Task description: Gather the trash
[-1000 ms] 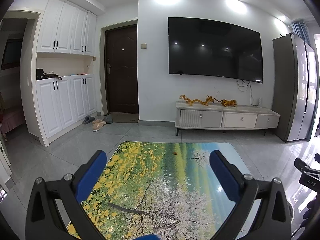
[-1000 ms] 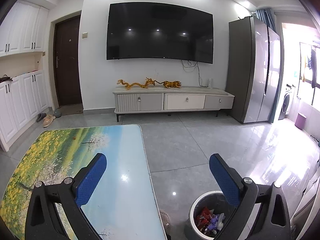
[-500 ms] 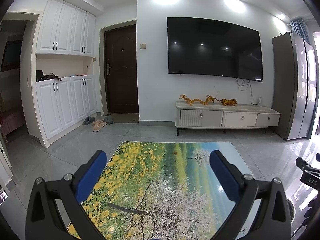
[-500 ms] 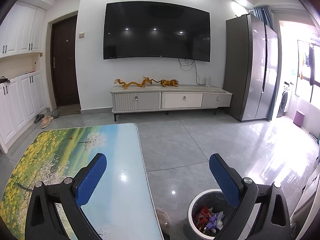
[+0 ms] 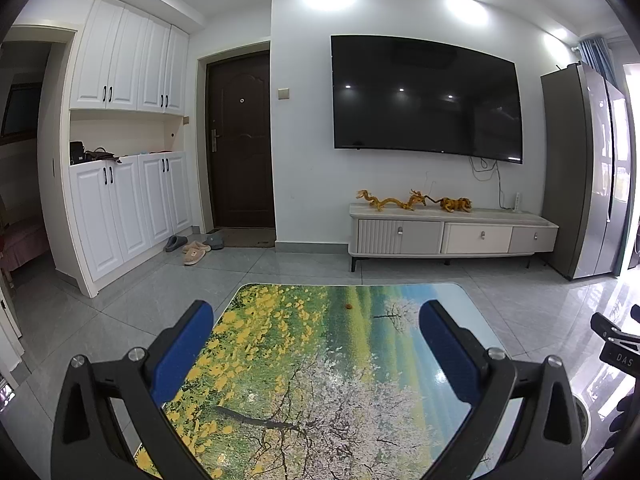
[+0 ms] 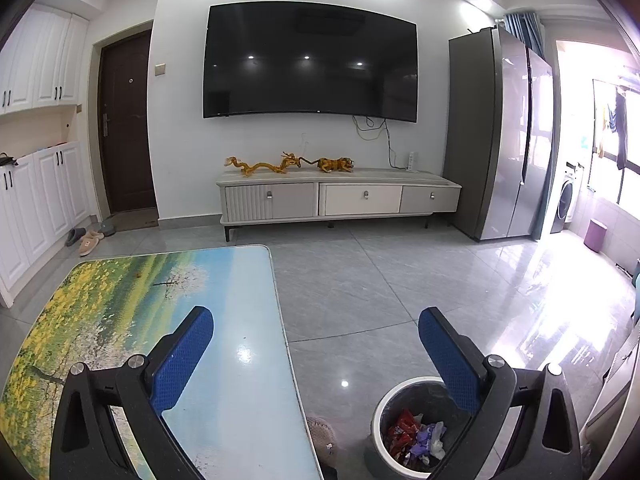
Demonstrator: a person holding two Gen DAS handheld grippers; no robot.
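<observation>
My left gripper (image 5: 316,346) is open and empty, held above a table (image 5: 360,360) with a printed landscape top. A small brown speck (image 5: 348,306) lies on the table's far part; it also shows in the right wrist view (image 6: 138,275). My right gripper (image 6: 316,346) is open and empty, held over the table's right edge (image 6: 280,312). A round trash bin (image 6: 384,404) stands on the floor to the right of the table, below my right finger. It holds red, purple and white wrappers (image 6: 416,436).
A white TV cabinet (image 6: 340,198) with gold figurines stands at the far wall under a large TV (image 6: 310,60). A grey fridge (image 6: 500,140) is at the right. Slippers (image 5: 194,250) lie by the door. Grey tiled floor surrounds the table.
Both views have shifted slightly; the right gripper has drifted a little, so the bin sits slightly more in view. Both grippers stay open and empty.
</observation>
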